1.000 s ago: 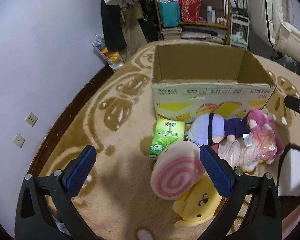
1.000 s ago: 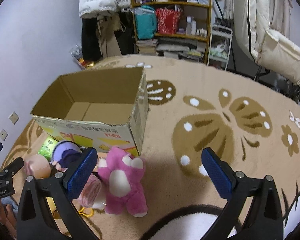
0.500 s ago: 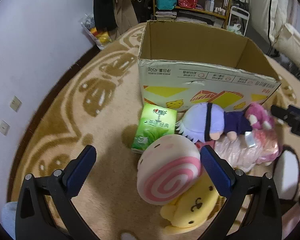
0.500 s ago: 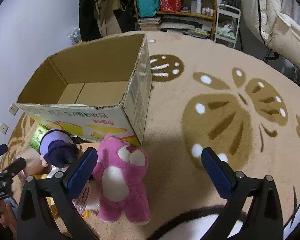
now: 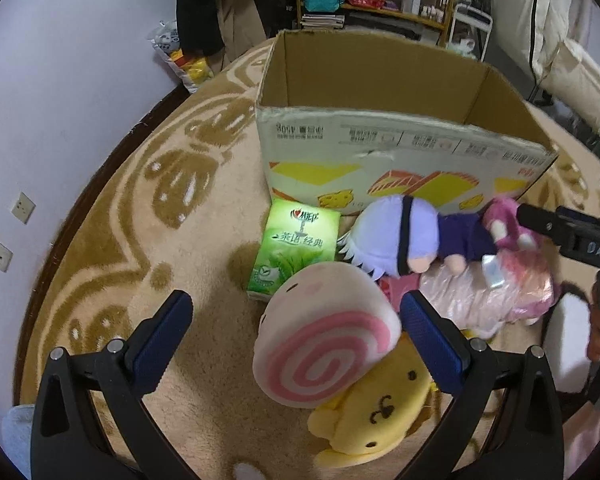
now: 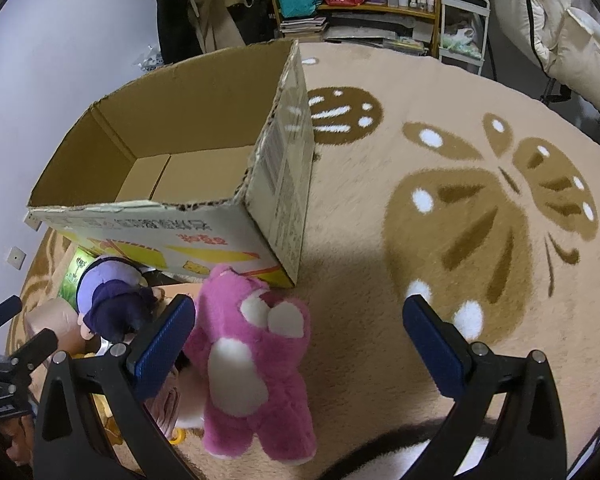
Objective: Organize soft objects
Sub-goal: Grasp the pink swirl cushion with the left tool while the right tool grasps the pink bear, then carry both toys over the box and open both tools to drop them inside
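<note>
Left view: my left gripper (image 5: 296, 330) is spread wide, grasping nothing, low in frame over the rug (image 5: 204, 264). Green tissue pack (image 5: 294, 250) at centre-left, against the cardboard box (image 5: 384, 164) front. Swirl-roll cushion (image 5: 326, 346) lower centre, atop the yellow plush (image 5: 374, 412). Purple-haired doll (image 5: 408, 240) right of centre.

Right view: box upper left, inside looks bare. My right gripper (image 6: 300, 342) is released too, pink bear (image 6: 252, 360) just beside its left finger.

A lived-in home room: patterned carpet (image 6: 440, 240); cluttered shelves (image 6: 364, 8); hanging coats (image 6: 196, 8).
</note>
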Tool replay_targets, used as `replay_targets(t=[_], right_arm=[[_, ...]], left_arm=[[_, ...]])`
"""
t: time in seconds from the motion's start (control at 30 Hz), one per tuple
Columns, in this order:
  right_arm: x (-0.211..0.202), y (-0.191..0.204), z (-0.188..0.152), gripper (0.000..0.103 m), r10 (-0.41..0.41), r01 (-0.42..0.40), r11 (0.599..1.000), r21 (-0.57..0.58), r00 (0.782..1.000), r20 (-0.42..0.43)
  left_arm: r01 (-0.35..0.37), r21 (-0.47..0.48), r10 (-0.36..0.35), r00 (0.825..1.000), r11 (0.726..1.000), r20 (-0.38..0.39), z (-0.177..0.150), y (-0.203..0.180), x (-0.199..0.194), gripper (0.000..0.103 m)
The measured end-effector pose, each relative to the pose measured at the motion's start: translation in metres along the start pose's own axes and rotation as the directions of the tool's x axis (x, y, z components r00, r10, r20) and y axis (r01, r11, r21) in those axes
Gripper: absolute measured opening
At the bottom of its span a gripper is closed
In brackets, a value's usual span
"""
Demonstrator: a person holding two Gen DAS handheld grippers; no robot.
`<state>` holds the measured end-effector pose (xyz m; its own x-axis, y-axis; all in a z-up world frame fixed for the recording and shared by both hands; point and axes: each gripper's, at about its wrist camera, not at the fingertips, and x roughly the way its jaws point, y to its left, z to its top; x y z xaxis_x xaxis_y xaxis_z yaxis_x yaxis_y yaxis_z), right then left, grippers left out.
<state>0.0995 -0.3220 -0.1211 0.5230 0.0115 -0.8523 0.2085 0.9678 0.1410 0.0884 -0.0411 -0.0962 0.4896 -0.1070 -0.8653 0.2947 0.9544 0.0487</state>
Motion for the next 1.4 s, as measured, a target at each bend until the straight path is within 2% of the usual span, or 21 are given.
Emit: replay_targets(t=[0.27, 0.33, 0.43, 0.5, 0.53, 0.6, 0.7, 0.87, 1.0, 1.23, 1.4], right_arm=[[0.011, 0.006, -0.006, 0.095, 0.020, -0.021, 0.999, -0.025, 0.999, -0.050], [0.013, 0.002, -0.005, 0.093, 0.046, -0.046, 0.999, -0.005, 0.997, -0.058], [0.018, -0.003, -0.005, 0.085, 0.103, -0.100, 0.994, 0.036, 0.992, -0.076], [0.021, -0.006, -0.005, 0.077, 0.151, -0.145, 0.987, 0.070, 0.985, -0.086], [0.023, -0.008, -0.005, 0.072, 0.177, -0.169, 0.981, 0.099, 0.980, -0.088], [0.024, -0.012, -0.006, 0.068, 0.212, -0.197, 0.969, 0.146, 0.973, -0.089], [0.022, -0.009, -0.007, 0.047, 0.249, -0.236, 0.961, 0.146, 0.965, -0.080], [0.014, 0.008, -0.009, 0.040, 0.184, -0.182, 0.983, 0.037, 0.982, -0.049], [0.000, 0.020, -0.007, 0.039, 0.098, -0.097, 0.994, -0.041, 0.995, 0.022], [-0.025, 0.025, -0.012, 0.039, 0.063, -0.058, 0.997, -0.054, 0.993, 0.097], [-0.057, 0.019, -0.017, 0.039, 0.067, -0.062, 0.997, -0.040, 0.987, 0.149]], left_arm=[[-0.030, 0.006, 0.030, 0.999, 1.000, -0.034, -0.004, -0.001, 0.010, 0.102], [-0.028, 0.006, 0.028, 0.999, 1.000, -0.029, -0.005, -0.001, 0.010, 0.096], [0.004, 0.008, -0.004, 0.999, 1.000, -0.037, -0.006, -0.002, 0.012, 0.081], [0.033, 0.012, -0.032, 0.998, 0.999, -0.046, -0.008, -0.004, 0.012, 0.067], [0.041, 0.012, -0.041, 0.998, 0.999, -0.052, -0.008, -0.005, 0.013, 0.063], [0.047, 0.009, -0.046, 0.997, 0.999, -0.058, -0.010, -0.005, 0.013, 0.059], [0.049, 0.009, -0.048, 0.997, 0.999, -0.054, -0.010, -0.005, 0.012, 0.052], [0.057, -0.018, -0.058, 0.997, 0.998, -0.044, -0.010, -0.001, 0.007, 0.043], [0.037, -0.036, -0.037, 0.999, 0.999, -0.008, -0.011, 0.003, -0.002, 0.040], [0.024, -0.054, -0.020, 0.997, 0.998, 0.075, -0.011, 0.008, -0.025, 0.040], [0.009, -0.066, 0.000, 0.991, 0.998, 0.135, -0.012, 0.015, -0.042, 0.040]])
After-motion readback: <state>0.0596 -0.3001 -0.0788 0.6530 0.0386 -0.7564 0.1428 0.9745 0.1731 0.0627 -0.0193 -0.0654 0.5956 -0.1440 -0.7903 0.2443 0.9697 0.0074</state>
